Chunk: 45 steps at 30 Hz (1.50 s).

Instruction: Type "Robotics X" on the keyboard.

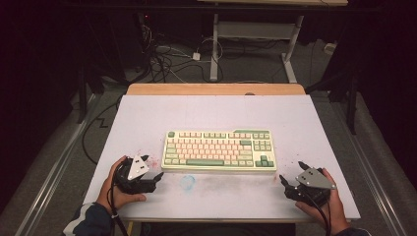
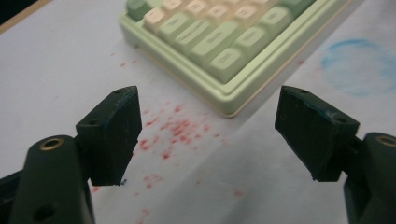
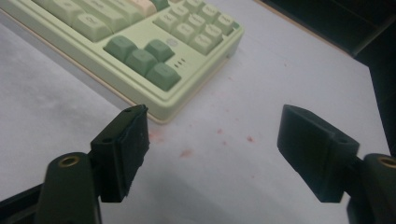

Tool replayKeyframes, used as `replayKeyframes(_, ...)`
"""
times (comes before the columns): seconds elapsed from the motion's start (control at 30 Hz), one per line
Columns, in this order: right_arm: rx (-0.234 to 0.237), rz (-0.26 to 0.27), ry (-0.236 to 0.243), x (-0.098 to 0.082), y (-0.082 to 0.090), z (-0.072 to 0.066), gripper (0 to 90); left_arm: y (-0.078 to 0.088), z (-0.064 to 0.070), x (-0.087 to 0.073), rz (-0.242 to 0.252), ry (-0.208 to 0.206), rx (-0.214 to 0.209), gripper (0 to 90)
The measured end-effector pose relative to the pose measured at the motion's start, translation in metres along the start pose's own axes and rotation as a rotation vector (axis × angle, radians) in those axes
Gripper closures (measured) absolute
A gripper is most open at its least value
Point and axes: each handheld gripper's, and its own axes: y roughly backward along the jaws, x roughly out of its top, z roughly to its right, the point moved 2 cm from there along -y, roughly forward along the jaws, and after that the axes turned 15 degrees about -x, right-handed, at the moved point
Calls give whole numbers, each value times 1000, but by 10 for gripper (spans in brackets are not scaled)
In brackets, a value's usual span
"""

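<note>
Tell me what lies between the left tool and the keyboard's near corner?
Only bare white tabletop speckled with red stains, seen in the left gripper view; the left tool stands open, short of the keyboard.

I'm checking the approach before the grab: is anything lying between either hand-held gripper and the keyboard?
Nothing visible. Only bare white table, with red specks and a blue smudge, separates the left hand-held gripper and the right hand-held gripper from the keyboard.

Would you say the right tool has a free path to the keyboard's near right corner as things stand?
Probably yes: the right tool stands open, holding nothing, and only bare table lies between it and the corner of the keyboard.
</note>
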Motion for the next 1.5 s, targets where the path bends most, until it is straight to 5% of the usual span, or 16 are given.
replayKeyframes(0.07,15,0,-10,3,-1,-2,275,-1,0,1,5,0,4,200)
replayKeyframes(0.1,86,26,-25,7,-2,-4,310,-1,-1,3,9,17,-5,199)
replayKeyframes(0.2,138,39,-43,13,-4,-9,385,-5,-5,10,26,36,14,200)
replayKeyframes(0.33,169,58,-40,24,-9,-13,492,-11,-10,19,44,36,29,218)
replayKeyframes(0.53,217,51,-19,45,-26,-17,707,-25,-11,27,13,6,-6,246)
replayKeyframes(0.73,281,43,13,62,-43,-23,892,-46,-11,52,59,2,-49,249)
replayKeyframes(1.0,323,28,54,84,-63,-37,900,-58,-11,62,58,29,-83,204)
replayKeyframes(1.27,369,2,91,83,-68,-51,900,-59,-8,58,23,45,-67,193)
replayKeyframes(1.5,370,-15,107,80,-71,-56,900,-56,0,54,4,30,-76,288)
